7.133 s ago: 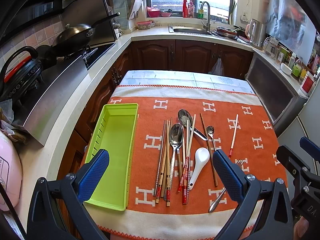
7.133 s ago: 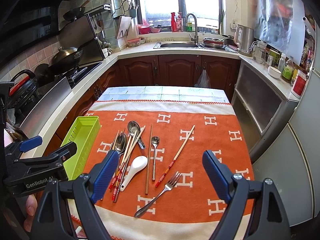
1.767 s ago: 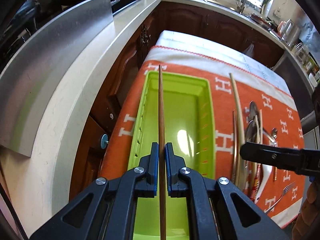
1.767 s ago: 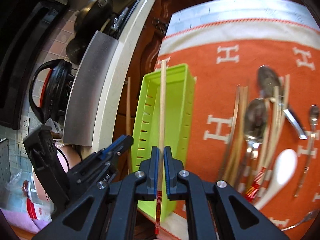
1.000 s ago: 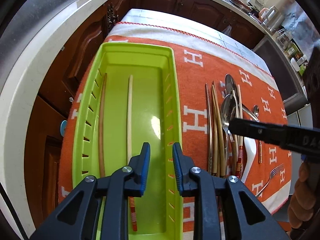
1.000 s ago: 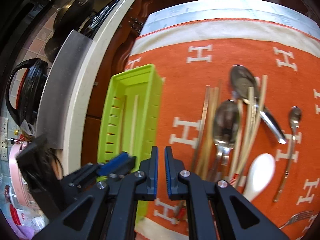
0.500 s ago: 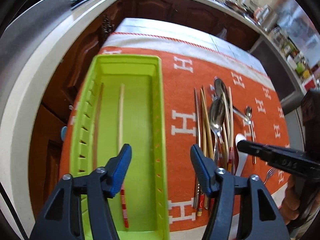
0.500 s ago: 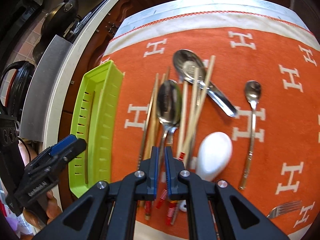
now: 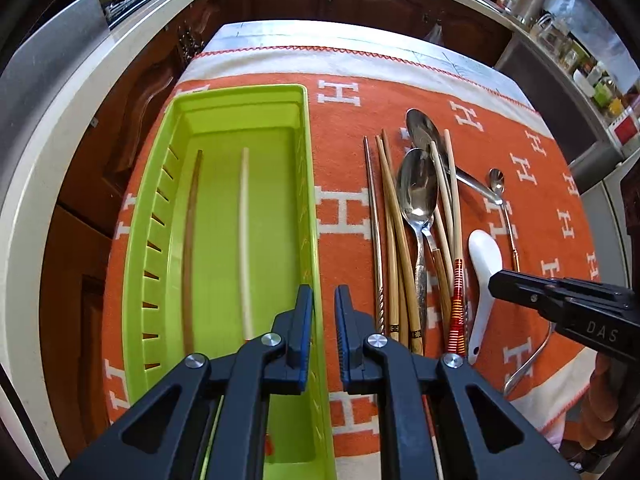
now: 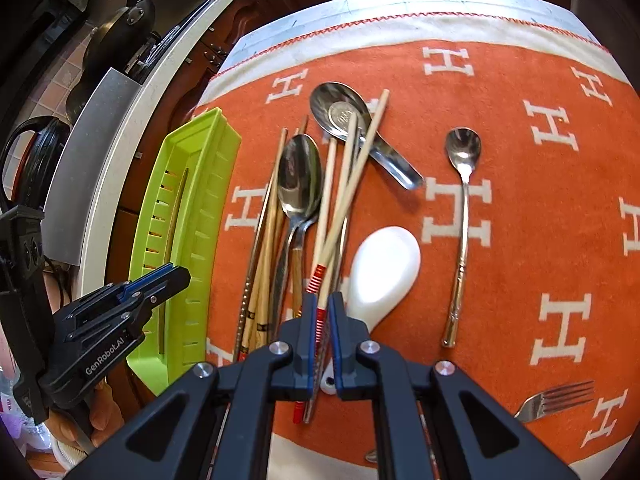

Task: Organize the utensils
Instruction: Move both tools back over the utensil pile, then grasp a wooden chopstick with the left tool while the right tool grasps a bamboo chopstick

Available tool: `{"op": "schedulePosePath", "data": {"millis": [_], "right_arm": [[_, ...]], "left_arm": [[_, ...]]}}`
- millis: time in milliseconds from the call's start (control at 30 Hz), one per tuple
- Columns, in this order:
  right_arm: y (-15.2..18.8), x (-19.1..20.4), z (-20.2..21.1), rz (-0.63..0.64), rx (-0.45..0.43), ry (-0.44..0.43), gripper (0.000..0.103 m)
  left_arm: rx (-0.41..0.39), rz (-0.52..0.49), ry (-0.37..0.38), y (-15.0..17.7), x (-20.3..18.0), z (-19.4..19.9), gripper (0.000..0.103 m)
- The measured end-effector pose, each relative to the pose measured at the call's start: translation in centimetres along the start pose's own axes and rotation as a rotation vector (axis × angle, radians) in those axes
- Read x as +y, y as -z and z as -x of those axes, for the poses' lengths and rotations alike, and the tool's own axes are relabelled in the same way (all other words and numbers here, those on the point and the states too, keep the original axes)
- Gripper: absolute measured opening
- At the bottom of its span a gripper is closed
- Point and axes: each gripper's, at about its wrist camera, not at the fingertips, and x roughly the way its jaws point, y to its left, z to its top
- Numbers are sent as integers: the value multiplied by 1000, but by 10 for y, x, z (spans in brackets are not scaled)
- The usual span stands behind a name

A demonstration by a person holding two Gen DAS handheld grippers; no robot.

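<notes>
Left wrist view: your left gripper (image 9: 323,334) sits at the bottom centre of the frame with its blue pads a narrow gap apart and nothing between them. The gap lines up over the right wall of the green tray (image 9: 308,168); whether the pads touch that wall cannot be determined. The tray fills the left half of the frame on the orange cloth (image 9: 536,184). It contains a dark wooden chopstick (image 9: 189,248) along its slotted left side and a pale chopstick (image 9: 245,240) lying beside it, apart. Right of the tray lies the loose pile: a metal chopstick (image 9: 374,224), bamboo chopsticks (image 9: 394,232), a large steel spoon (image 9: 417,192) and a white ceramic spoon (image 9: 483,276). Your right gripper (image 9: 560,304) enters from the right edge.

Right wrist view: your right gripper (image 10: 321,330), at bottom centre, is clamped on the red-banded end of a pale chopstick (image 10: 352,184), which rises toward the upper centre across the pile. The green tray (image 10: 200,216) stands at left with the dark chopstick (image 10: 172,220) visible inside. A small steel spoon (image 10: 464,200) lies at right, apart from the pile, and a fork (image 10: 556,398) at lower right.
</notes>
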Motion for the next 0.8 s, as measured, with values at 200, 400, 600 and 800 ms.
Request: {"op": "schedulePosePath", "data": {"millis": [200,400,600,800], "right_arm": [[2,-2,5,2,-19,-4,7],[5,-7,16,7,-46,-7,7],[5,-10,22,-3,-67,-10,7],[2,-12,24,-6,-80,-14,7]], "left_arm": [[-2,-1,-32,0,-2,5,25],[-104,-54,-90,-2,-19,36,57],[-134,-48,-13,-9,-28,50,46],[-59,-53,56,-6,-44,23,28]]}}
